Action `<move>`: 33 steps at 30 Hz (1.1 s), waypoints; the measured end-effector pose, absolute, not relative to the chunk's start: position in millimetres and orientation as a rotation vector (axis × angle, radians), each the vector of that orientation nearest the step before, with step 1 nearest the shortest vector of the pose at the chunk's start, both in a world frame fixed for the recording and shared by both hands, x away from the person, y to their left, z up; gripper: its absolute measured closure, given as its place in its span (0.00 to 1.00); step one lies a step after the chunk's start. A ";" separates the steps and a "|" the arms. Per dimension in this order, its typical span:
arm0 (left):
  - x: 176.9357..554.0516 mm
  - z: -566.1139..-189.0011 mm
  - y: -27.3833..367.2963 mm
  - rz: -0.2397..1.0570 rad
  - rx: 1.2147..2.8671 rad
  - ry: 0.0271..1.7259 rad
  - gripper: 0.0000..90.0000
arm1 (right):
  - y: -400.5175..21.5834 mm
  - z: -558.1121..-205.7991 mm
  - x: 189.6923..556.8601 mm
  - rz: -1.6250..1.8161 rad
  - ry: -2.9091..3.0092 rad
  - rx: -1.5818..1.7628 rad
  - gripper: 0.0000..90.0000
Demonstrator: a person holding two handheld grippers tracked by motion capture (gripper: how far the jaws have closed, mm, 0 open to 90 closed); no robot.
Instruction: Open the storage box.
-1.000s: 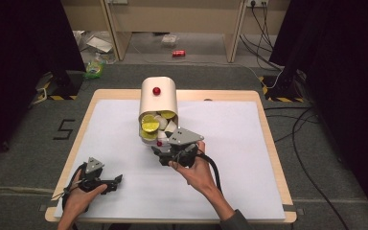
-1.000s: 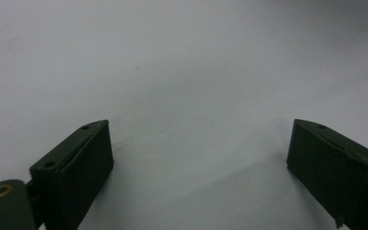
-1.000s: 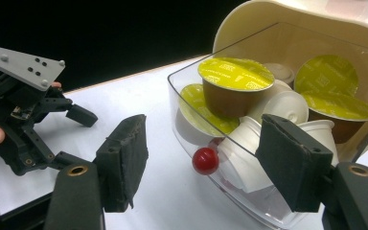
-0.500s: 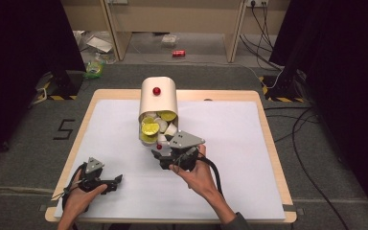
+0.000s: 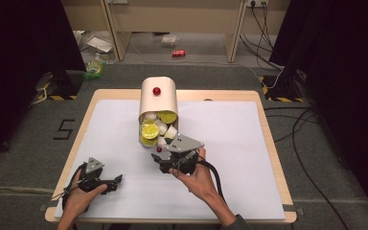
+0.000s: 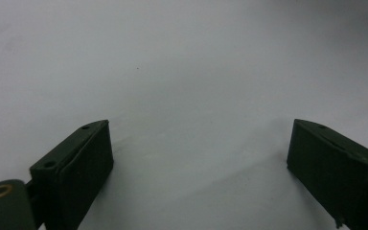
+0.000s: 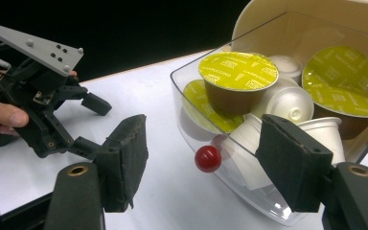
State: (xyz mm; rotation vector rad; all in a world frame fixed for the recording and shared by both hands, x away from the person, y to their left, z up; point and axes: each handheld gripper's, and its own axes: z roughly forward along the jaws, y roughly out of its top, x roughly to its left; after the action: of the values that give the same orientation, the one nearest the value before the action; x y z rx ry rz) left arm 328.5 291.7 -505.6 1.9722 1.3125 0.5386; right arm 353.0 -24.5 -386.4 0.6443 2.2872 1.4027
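Observation:
A cream capsule dispenser lies in the middle of the white table top. Its clear drawer stands pulled out toward me, full of yellow-lidded capsules and white ones. The drawer's red knob sits between the jaws of my right gripper, which is open and not touching it. In the high view the right gripper is just in front of the drawer. My left gripper rests low at the front left, open over bare table.
A second red knob sits on the dispenser's top. The left gripper shows at the left of the right gripper view, a hand around it. The table's wooden rim frames the white mat. Cables and litter lie on the floor beyond.
My right gripper has drawn back a little toward the near edge, and the drawer looks slightly farther out. The left gripper has stayed put.

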 end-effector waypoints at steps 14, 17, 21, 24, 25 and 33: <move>328.4 -505.7 291.6 0.540 1.972 1.313 0.09 | -25.0 -388.8 346.9 1.397 2.298 0.647 0.39; 328.4 -505.7 291.6 0.540 1.972 1.312 0.09 | -25.2 -389.1 346.1 1.396 2.300 0.644 0.39; 328.4 -505.7 291.6 0.540 1.972 1.313 0.09 | -25.3 -389.5 345.2 1.395 2.303 0.643 0.39; 328.4 -505.7 291.6 0.540 1.972 1.312 0.09 | -25.7 -390.2 344.1 1.392 2.302 0.640 0.39; 328.4 -505.7 291.6 0.540 1.972 1.312 0.09 | -25.7 -390.2 344.1 1.392 2.302 0.640 0.39; 328.4 -505.7 291.6 0.540 1.972 1.312 0.09 | -26.3 -391.0 341.9 1.393 2.315 0.643 0.39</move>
State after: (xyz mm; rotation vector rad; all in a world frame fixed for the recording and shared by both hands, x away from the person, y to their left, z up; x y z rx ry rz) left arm 328.4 291.6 -505.7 1.9723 1.3122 0.5401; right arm 341.9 -26.3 -391.0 0.6426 2.3153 1.3933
